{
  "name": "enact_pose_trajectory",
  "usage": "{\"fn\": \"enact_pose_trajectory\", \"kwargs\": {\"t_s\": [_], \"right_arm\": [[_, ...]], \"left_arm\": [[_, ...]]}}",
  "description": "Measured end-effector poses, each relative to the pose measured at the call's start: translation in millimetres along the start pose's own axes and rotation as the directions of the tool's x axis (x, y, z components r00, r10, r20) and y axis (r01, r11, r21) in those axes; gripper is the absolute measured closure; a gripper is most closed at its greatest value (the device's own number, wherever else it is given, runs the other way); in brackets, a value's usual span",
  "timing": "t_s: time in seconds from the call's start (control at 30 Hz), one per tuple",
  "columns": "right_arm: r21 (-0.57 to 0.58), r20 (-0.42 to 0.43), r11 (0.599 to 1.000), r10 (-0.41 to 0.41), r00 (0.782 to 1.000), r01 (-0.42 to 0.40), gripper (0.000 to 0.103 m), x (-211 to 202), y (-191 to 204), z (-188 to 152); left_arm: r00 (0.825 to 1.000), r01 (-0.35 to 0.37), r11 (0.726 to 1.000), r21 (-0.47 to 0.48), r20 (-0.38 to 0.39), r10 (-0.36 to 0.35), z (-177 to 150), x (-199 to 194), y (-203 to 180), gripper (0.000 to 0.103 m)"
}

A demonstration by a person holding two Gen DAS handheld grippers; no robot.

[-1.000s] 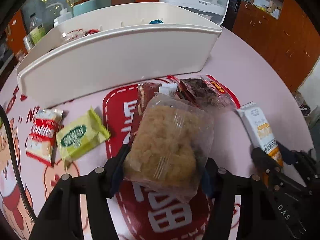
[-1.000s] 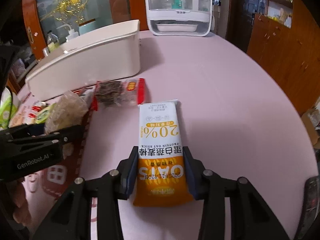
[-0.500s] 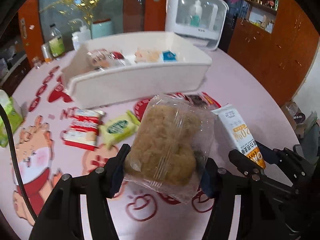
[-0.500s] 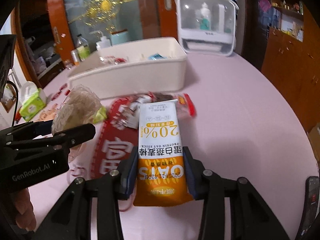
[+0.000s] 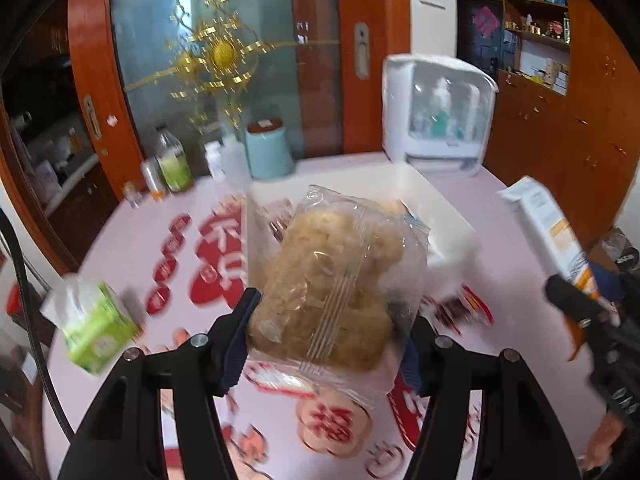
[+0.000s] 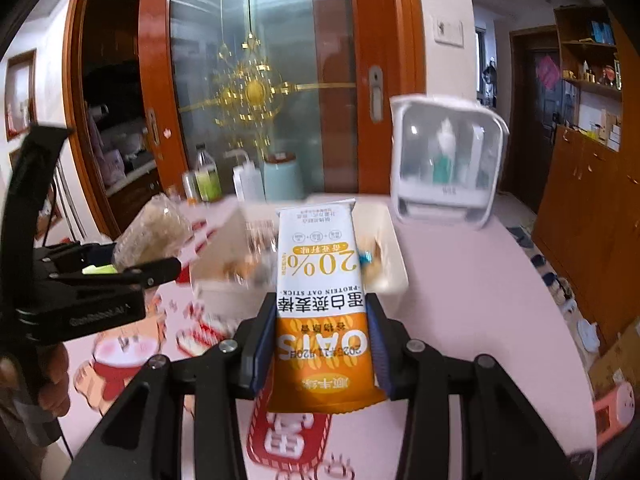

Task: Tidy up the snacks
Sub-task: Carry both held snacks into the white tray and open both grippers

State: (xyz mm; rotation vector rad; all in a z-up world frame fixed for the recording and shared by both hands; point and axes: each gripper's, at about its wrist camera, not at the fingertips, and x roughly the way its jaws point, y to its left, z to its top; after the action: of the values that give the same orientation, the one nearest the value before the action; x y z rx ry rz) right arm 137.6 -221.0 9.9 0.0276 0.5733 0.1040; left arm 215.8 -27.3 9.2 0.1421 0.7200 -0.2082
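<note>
My left gripper (image 5: 326, 332) is shut on a clear bag with a brown puffed cake (image 5: 336, 284) and holds it high above the table, in front of the white snack bin (image 5: 444, 216). My right gripper (image 6: 318, 344) is shut on a white-and-orange protein oat bar (image 6: 320, 284), also lifted, with the bin (image 6: 390, 248) just behind it. The bar also shows at the right of the left wrist view (image 5: 548, 224), and the cake bag at the left of the right wrist view (image 6: 154, 232). The bin holds several snacks, blurred.
A green tissue pack (image 5: 90, 328) lies at the table's left edge. Bottles (image 5: 172, 160) and a teal container (image 5: 268, 148) stand at the back, beside a white cabinet-like box (image 5: 436, 116). Red wrapped snacks (image 5: 464, 308) lie on the pink printed tablecloth (image 6: 472, 280).
Both grippers have risen well above the table with their snacks and tilted up, so the bin now sits lower and farther in view. Both views are motion-blurred.
</note>
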Motion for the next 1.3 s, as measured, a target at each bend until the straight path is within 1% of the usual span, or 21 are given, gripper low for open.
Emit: {"fn": "enact_pose_trajectory", "kwargs": {"t_s": [0.1, 0.2, 0.27, 0.33, 0.47, 0.5, 0.57, 0.7, 0.8, 0.93, 1.03, 1.1, 1.13, 1.17, 1.2, 1.23, 1.3], "right_arm": [[-0.004, 0.02, 1.0, -0.012, 1.0, 0.012, 0.061, 6, -5, 33], [0.012, 0.019, 1.0, -0.017, 1.0, 0.017, 0.061, 17, -11, 65], [0.03, 0.017, 0.999, -0.013, 1.0, 0.013, 0.061, 23, -15, 80], [0.052, 0.024, 0.999, -0.01, 1.0, 0.009, 0.061, 30, -19, 96], [0.073, 0.029, 0.997, -0.032, 0.999, 0.029, 0.061, 48, -23, 123], [0.072, 0.03, 0.997, -0.037, 0.999, 0.035, 0.061, 52, -24, 126], [0.077, 0.035, 0.996, -0.048, 0.998, 0.045, 0.061, 62, -26, 135], [0.087, 0.018, 0.994, -0.066, 0.998, 0.065, 0.061, 78, -28, 142], [0.085, 0.011, 0.994, -0.071, 0.997, 0.07, 0.061, 85, -30, 144], [0.096, -0.011, 0.994, -0.046, 0.999, 0.047, 0.06, 96, -31, 146], [0.095, -0.04, 0.994, -0.059, 0.997, 0.062, 0.06, 112, -30, 146], [0.104, -0.068, 0.993, -0.044, 0.997, 0.051, 0.059, 123, -30, 145], [0.104, -0.085, 0.993, -0.045, 0.995, 0.053, 0.059, 129, -30, 144], [0.108, -0.1, 0.992, -0.053, 0.994, 0.064, 0.059, 136, -30, 142], [0.11, -0.107, 0.992, -0.054, 0.993, 0.066, 0.059, 139, -31, 140], [0.11, -0.119, 0.992, -0.053, 0.992, 0.066, 0.058, 144, -31, 139], [0.117, -0.142, 0.99, -0.059, 0.988, 0.076, 0.058, 153, -33, 135]], "left_arm": [[1.0, -0.023, 1.0, -0.001, 0.016, 0.023, 31, 3, 10, 0.042], [0.999, -0.042, 0.999, -0.004, 0.026, 0.042, 57, 10, 17, 0.042], [0.998, -0.059, 0.998, -0.008, 0.029, 0.059, 75, 17, 20, 0.042], [0.998, -0.062, 0.998, -0.013, 0.025, 0.062, 90, 26, 20, 0.042], [0.996, -0.084, 0.996, -0.002, 0.036, 0.084, 113, 44, 15, 0.042], [0.994, -0.102, 0.995, 0.006, 0.051, 0.102, 119, 48, 13, 0.042], [0.992, -0.105, 0.994, 0.011, 0.076, 0.104, 130, 54, 12, 0.042], [0.992, -0.093, 0.995, -0.018, 0.086, 0.094, 143, 67, 13, 0.042], [0.991, -0.099, 0.995, -0.017, 0.091, 0.1, 149, 77, 12, 0.042], [0.994, -0.093, 0.996, -0.013, 0.063, 0.094, 151, 91, 9, 0.042], [0.995, -0.091, 0.996, -0.02, 0.033, 0.092, 152, 107, 8, 0.042], [0.996, -0.089, 0.996, -0.03, 0.009, 0.09, 150, 119, 9, 0.042], [0.996, -0.085, 0.996, -0.039, -0.001, 0.085, 150, 123, 9, 0.04], [0.997, -0.075, 0.996, -0.045, -0.014, 0.075, 149, 128, 10, 0.03], [0.997, -0.068, 0.996, -0.054, -0.026, 0.066, 148, 134, 11, 0.017], [0.998, -0.06, 0.996, -0.06, -0.029, 0.059, 147, 136, 11, 0.013], [0.998, -0.048, 0.997, -0.061, -0.038, 0.046, 144, 141, 11, 0.011]]}}
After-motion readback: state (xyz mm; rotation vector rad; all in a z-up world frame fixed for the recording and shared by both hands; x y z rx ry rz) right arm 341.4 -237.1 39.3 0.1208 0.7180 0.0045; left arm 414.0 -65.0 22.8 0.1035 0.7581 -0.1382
